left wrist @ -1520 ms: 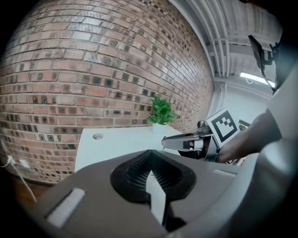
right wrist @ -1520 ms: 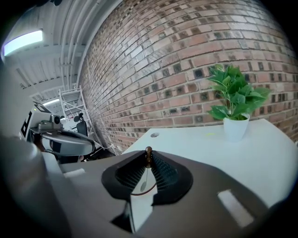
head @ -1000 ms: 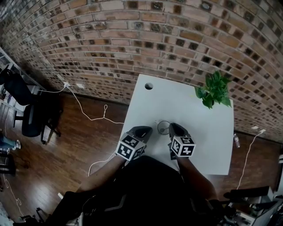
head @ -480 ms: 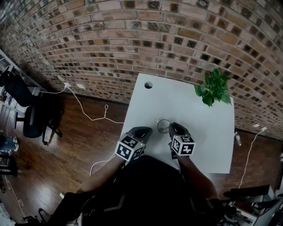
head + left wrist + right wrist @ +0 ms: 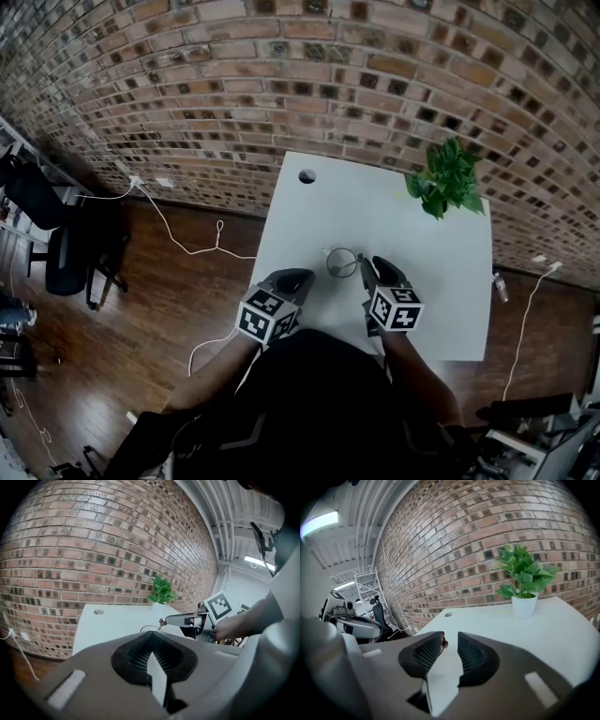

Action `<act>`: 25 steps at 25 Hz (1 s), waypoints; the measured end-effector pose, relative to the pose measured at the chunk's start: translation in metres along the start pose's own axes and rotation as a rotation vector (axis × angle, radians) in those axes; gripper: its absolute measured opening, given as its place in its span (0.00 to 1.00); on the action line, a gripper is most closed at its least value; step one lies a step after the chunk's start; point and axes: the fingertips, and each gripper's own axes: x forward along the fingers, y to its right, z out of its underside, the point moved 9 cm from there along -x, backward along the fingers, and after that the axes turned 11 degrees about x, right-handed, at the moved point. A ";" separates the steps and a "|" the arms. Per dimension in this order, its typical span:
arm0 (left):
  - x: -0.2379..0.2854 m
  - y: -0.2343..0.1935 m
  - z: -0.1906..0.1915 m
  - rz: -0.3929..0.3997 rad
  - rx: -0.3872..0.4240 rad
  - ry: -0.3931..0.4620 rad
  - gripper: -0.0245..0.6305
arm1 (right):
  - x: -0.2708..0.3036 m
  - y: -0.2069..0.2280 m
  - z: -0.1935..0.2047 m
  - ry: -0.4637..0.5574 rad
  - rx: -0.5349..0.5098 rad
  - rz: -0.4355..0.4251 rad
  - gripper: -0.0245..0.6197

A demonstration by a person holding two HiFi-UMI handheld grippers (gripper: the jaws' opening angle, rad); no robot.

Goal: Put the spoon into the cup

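Spoon (image 5: 161, 621): only the ornamented top end and a short length of thin stem are seen, just off the tip of the right gripper (image 5: 450, 637). In the right gripper view this end is recorded inside the gap, close against the tip of the pad on that view's left. Contact with that pad cannot be settled. The right gripper's jaws are noted apart, having just been opening, and neither pad is pressed on the spoon.

Cup (image 5: 330, 263): clear, seen from above as a ring standing on the table (image 5: 441, 281). It is placed directly ahead of the right gripper's tip, and ahead and to the right of the left gripper (image 5: 296, 277). From the left gripper view the spoon's stem is seen slanting down towards the cup's rim. The bowl end is hidden behind that gripper's body, so whether the spoon rests in the cup cannot be confirmed.

The left gripper's jaws are recorded pressed together with nothing between them. It is held beside the right gripper, short of the cup and apart from it.

A potted plant (image 5: 447, 181) is noted well ahead and to the right of the right gripper, at the table's far edge. A round hole (image 5: 307, 175) in the tabletop is seen well ahead of the left gripper. A brick wall (image 5: 281, 84) is recorded beyond the table. A wooden floor (image 5: 141, 309), a cable (image 5: 187, 246) and an office chair (image 5: 56, 234) are noted off to the left of the left gripper.
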 end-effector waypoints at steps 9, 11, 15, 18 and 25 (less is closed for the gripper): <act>-0.006 0.008 -0.003 -0.007 -0.025 0.031 0.03 | -0.037 0.008 -0.016 0.055 0.003 -0.032 0.22; -0.008 0.011 -0.006 -0.010 -0.030 0.036 0.03 | -0.047 0.007 -0.019 0.069 0.002 -0.040 0.22; -0.012 0.018 -0.015 -0.018 -0.028 0.065 0.03 | -0.071 0.007 -0.027 0.107 -0.003 -0.052 0.21; -0.014 0.023 -0.025 -0.025 -0.018 0.103 0.03 | -0.090 0.009 -0.036 0.148 0.002 -0.059 0.20; -0.020 0.036 -0.046 -0.047 0.017 0.147 0.03 | -0.133 0.009 -0.060 0.222 -0.027 -0.067 0.06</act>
